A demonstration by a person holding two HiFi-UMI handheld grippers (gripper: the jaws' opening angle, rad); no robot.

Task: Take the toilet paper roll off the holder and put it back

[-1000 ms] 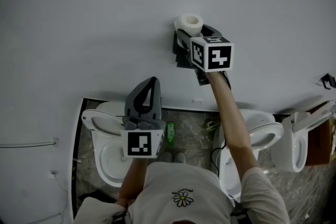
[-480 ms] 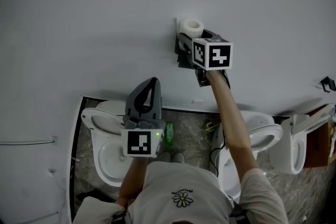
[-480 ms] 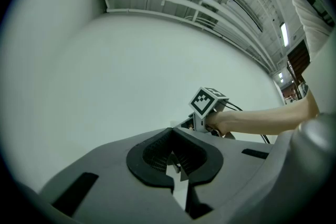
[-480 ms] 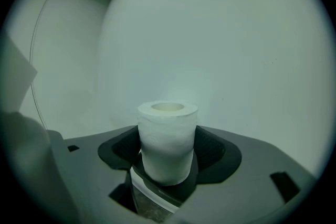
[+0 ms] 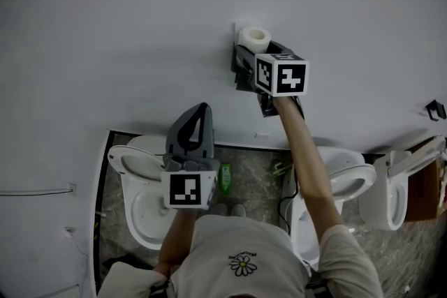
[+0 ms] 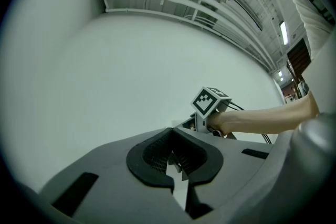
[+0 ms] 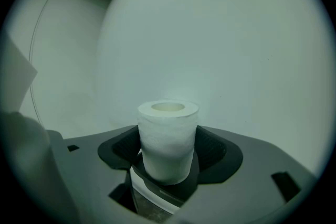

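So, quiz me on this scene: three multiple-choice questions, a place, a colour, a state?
1. Where is the toilet paper roll? A on a shelf; B between the right gripper's jaws; C on a toilet.
2. What colour is the bottle on the floor? A green; B red; C blue.
3. How do the left gripper's jaws stand? A wide apart; B clamped on a cloth; C together, empty.
Answers: 1 B, its jaws clasp the roll; 2 A, plainly green in the head view; 3 C, nothing sits between them.
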